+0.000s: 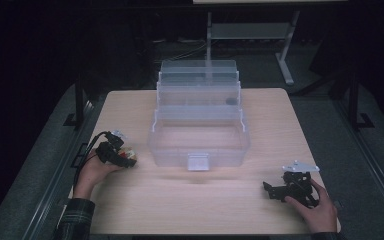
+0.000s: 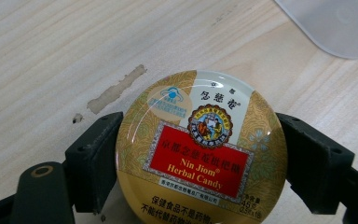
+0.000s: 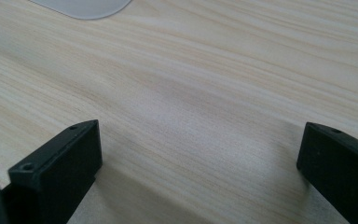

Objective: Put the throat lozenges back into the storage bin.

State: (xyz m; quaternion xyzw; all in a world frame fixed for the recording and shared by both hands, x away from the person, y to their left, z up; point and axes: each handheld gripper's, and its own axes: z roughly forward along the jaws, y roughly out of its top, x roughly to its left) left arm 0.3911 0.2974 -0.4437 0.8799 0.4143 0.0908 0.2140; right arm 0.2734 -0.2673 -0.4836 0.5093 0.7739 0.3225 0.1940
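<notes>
High view showed the person's two hands at the near edge of the bench [image 1: 190,205], each holding a tool. The left tool [image 1: 125,157] sat at the near left, a plaid sleeve behind it, and its jaws were clamped on a round candy tin [image 1: 128,156]. Left gripper view gave the closer look: both black jaws pressed against opposite sides of the tin [image 2: 200,151], whose gold lid carried a red label reading Nin Jiom Herbal Candy, and the tin lay low over the pale wood, though whether it touched the wood could not be told. A scuff mark [image 2: 116,88] ran across the wood just beyond the tin. The right tool [image 1: 275,191] rested at the near right, well apart from the left one, and right gripper view showed its jaws spread wide with bare wood grain between them. Farther out, at the middle of the bench, stood a clear plastic organizer box [image 1: 198,145], opened out so its trays stepped upward and away in tiers, a front latch [image 1: 198,162] facing the person. Its rounded corner showed at the top of both gripper views.
</notes>
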